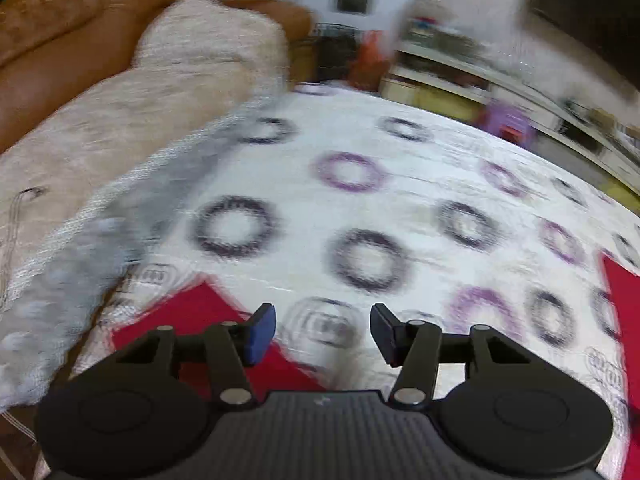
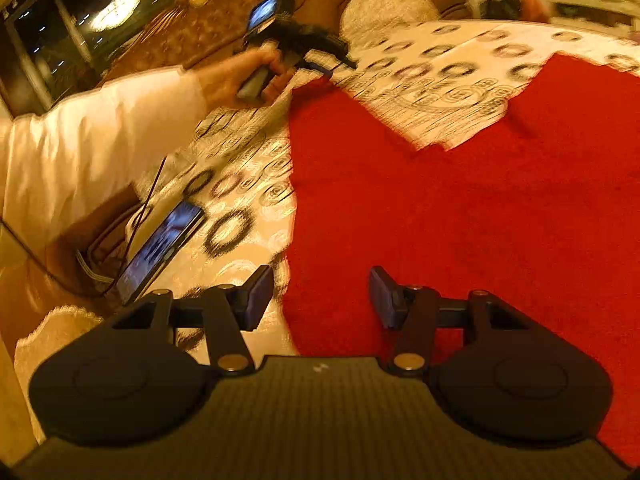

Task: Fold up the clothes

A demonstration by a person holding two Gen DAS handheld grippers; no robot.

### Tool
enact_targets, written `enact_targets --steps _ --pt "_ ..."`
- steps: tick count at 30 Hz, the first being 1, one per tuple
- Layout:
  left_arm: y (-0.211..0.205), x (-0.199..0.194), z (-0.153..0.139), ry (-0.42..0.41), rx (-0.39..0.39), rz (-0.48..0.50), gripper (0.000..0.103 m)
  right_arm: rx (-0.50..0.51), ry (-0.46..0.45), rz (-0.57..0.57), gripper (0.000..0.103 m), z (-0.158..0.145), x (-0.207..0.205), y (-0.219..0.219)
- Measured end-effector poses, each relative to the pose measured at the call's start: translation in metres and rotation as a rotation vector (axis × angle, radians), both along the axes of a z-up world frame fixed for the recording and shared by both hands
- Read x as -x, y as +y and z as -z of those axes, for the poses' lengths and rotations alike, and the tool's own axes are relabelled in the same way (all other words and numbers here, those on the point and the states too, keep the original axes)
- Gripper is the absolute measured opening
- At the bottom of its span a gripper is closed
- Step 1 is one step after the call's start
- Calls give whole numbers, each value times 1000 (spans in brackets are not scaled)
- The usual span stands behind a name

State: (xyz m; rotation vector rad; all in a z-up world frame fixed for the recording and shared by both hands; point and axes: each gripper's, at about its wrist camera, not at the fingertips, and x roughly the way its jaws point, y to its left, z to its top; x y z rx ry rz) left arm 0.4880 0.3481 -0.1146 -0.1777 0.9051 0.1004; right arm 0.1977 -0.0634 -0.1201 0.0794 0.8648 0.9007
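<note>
One flat red garment on tablecloth

I see a plain red garment on a white cloth printed with black and purple rings and grey concentric swirls. My claws are black, the left claw with a blue pad. The sofa is tan-brown, its throw cream; my sleeve is cream-white.
</note>
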Motion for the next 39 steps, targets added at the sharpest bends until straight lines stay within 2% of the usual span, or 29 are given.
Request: enact_targets --steps 2,3,6,10,12,15,17,19,22,23,24,25,26,27,28,29,34,39 --pt "-31 -6 -3 -8 33 62 62 42 -37 92 60 -13 -19 -26" --pt "-46 -12 -3 -10 80 81 63 77 -59 155 60 -19 -34 -41" --pt "-95 -39 -2 -8 191 148 68 207 -100 398 60 -29 -112 -97" --pt "-167 -82 7 8 193 217 69 283 -1 694 60 -12 -253 -190" --pt "-193 -102 13 13 217 223 69 297 50 757 60 -1 -308 -222" --pt "-225 -121 24 35 234 225 70 272 103 814 60 12 -352 -245" --pt "-238 -130 25 37 235 226 70 204 157 811 60 20 -366 -252" --pt "-250 -135 27 44 259 234 70 208 159 792 60 24 -372 -250" --pt "-265 -134 27 44 203 229 59 250 148 769 60 31 -373 -238" --pt "-268 -134 27 48 192 229 47 258 139 764 59 30 -374 -235" --pt "-269 -135 28 55 202 225 28 267 131 758 56 30 -374 -232" --pt "-268 -137 30 65 229 220 21 273 124 753 45 29 -375 -229" --pt "-267 -138 31 69 249 217 16 266 126 748 28 27 -377 -229" --pt "-269 -138 31 68 241 219 7 258 132 743 21 28 -378 -229" --pt "-272 -138 31 61 218 221 5 265 130 742 13 29 -379 -229" --pt "-273 -136 31 46 200 219 4 278 125 743 10 28 -380 -227" --pt "-271 -129 16 -57 121 189 4 275 77 764 7 20 -389 -222" --pt "-260 -131 9 -76 32 181 4 273 30 734 5 15 -404 -198"
